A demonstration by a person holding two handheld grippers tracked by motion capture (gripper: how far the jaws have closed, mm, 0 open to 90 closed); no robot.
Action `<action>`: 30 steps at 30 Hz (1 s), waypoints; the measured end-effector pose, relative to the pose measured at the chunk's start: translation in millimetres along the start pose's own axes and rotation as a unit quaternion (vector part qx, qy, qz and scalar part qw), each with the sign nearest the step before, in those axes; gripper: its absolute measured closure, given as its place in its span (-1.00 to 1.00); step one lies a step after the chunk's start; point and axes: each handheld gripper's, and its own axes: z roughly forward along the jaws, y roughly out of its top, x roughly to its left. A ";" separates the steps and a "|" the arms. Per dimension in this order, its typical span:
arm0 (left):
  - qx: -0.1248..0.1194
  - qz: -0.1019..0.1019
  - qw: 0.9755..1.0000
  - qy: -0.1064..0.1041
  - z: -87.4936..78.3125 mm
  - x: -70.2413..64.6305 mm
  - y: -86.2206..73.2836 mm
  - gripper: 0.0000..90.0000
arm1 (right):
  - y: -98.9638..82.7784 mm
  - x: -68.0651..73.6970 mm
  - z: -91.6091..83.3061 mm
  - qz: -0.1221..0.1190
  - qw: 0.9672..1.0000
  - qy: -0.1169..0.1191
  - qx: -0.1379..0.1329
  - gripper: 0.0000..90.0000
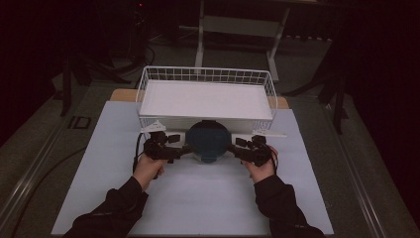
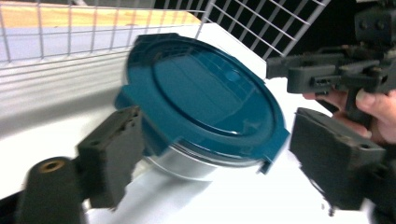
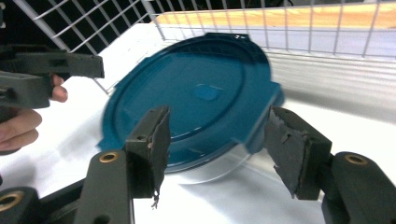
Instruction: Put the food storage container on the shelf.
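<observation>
Your tabletop (image 1: 193, 198) is covered by a pale, smooth white sheet, with a strip of light wood showing at its far corners; around it the room is dark, with grey floor and the legs of a stand beyond.

Your left gripper (image 1: 184, 148) sits on the left side of the round container (image 1: 208, 141). In the left gripper view its black, blocky fingers (image 2: 112, 154) stand apart on either side of the container's rim, with a gap between the pads and the lid. No earlier picture is to hand, so I tell only that they are open and clamp nothing.

Between your two grippers the container is tilted, its teal plastic lid (image 2: 205, 100) smooth and glossy with raised rings and a small tab at the rim, over a clear body below. It is blurred at the edges. Just behind it stands a white wire basket (image 1: 148, 79) with a flat white floor.

Your right gripper (image 1: 231, 148) is at the container's right side. In the right gripper view its fingers (image 3: 292, 154), their pads worn and ragged, are spread wide, and they grip nothing.
</observation>
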 end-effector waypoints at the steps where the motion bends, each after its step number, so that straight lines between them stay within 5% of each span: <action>1: 0.003 0.003 1.000 0.001 -1.8 -2.6 0.2 -0.76 | -0.1 3.2 -2.0 -0.004 1.000 0.002 0.001 -0.10; 4: 0.004 0.003 1.000 -0.016 -7.3 -8.9 -0.4 -0.97 | -1.7 13.9 -6.6 -0.021 1.000 0.006 0.003 -0.12; 12: 0.011 0.026 0.999 -0.020 -21.6 -26.1 -4.9 -0.98 | -13.4 37.5 -11.2 -0.042 0.999 0.023 0.022 0.11; 21: 0.009 0.039 0.999 -0.016 -39.2 -44.6 -13.5 -0.98 | -28.6 56.7 -0.8 -0.060 0.995 0.048 0.069 0.96; 30: 0.004 0.055 0.998 -0.006 -47.7 -55.3 -29.5 -0.98 | -35.4 60.7 17.9 -0.068 0.992 0.041 0.094 1.00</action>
